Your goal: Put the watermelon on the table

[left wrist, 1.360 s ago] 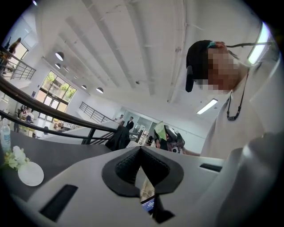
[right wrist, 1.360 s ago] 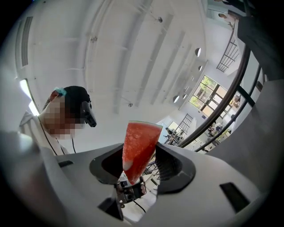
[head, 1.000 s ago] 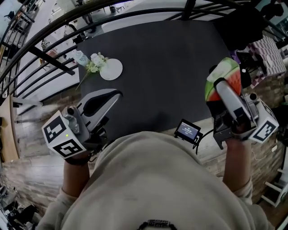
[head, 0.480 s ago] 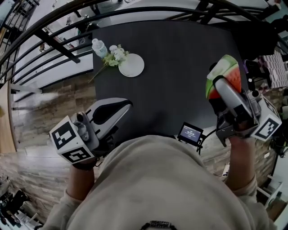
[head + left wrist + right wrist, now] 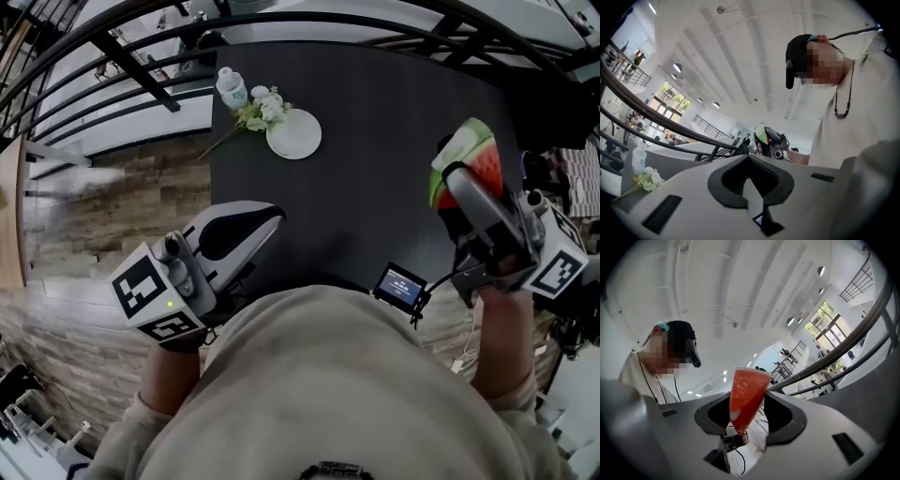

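A wedge of watermelon, red flesh with a green rind, is held over the right edge of the black table. My right gripper is shut on it. In the right gripper view the red wedge stands upright between the two grey jaws of the right gripper. My left gripper is over the table's near left corner with its jaws shut and nothing between them. The left gripper view shows the left gripper with its tips meeting and, beyond them, the green rind of the watermelon.
A white plate, a sprig of white flowers and a small water bottle sit at the table's far left corner. A small screen device hangs at the near edge. Dark railings curve behind, over a wooden floor.
In the head view the table, plate and flowers have slid to the right. The left gripper has moved right, closer to the table corner. The right gripper still holds the wedge.
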A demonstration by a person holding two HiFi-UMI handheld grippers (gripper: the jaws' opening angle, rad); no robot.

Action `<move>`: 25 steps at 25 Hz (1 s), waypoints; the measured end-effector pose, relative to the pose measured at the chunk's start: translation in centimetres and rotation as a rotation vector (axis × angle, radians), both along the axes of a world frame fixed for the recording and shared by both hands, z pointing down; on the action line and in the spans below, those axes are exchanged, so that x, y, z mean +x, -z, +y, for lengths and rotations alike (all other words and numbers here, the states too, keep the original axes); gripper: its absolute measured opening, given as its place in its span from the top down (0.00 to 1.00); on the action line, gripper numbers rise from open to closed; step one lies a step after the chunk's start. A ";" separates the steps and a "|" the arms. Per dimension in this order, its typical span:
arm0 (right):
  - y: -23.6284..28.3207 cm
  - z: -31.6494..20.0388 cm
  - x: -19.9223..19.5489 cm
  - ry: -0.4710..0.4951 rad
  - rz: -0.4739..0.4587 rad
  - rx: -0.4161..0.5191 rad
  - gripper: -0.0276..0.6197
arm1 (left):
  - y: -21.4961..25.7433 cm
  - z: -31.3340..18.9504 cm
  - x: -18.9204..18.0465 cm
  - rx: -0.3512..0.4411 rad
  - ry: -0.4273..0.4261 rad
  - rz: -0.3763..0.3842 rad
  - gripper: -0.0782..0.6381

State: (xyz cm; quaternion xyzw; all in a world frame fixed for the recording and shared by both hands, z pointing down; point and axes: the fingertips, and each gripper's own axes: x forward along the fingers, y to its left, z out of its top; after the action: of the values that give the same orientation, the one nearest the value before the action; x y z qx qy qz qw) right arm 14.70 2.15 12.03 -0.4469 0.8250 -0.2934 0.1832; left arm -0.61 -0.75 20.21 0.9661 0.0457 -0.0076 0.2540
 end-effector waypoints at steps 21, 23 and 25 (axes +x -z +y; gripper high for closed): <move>-0.2 1.0 4.0 0.018 0.010 0.032 0.65 | 1.5 2.5 3.4 -0.011 0.040 0.013 0.89; -0.4 0.9 4.3 0.019 0.012 0.023 0.65 | 1.4 2.6 3.5 -0.015 0.044 0.012 0.89; -0.7 0.6 4.3 0.025 0.015 0.015 0.65 | 1.0 2.7 3.4 -0.025 0.051 0.009 0.89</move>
State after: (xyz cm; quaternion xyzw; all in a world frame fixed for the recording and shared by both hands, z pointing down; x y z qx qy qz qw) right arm 18.97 2.74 12.73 -0.4373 0.8340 -0.2862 0.1768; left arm 2.83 1.92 19.22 0.9637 0.0220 -0.0188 0.2654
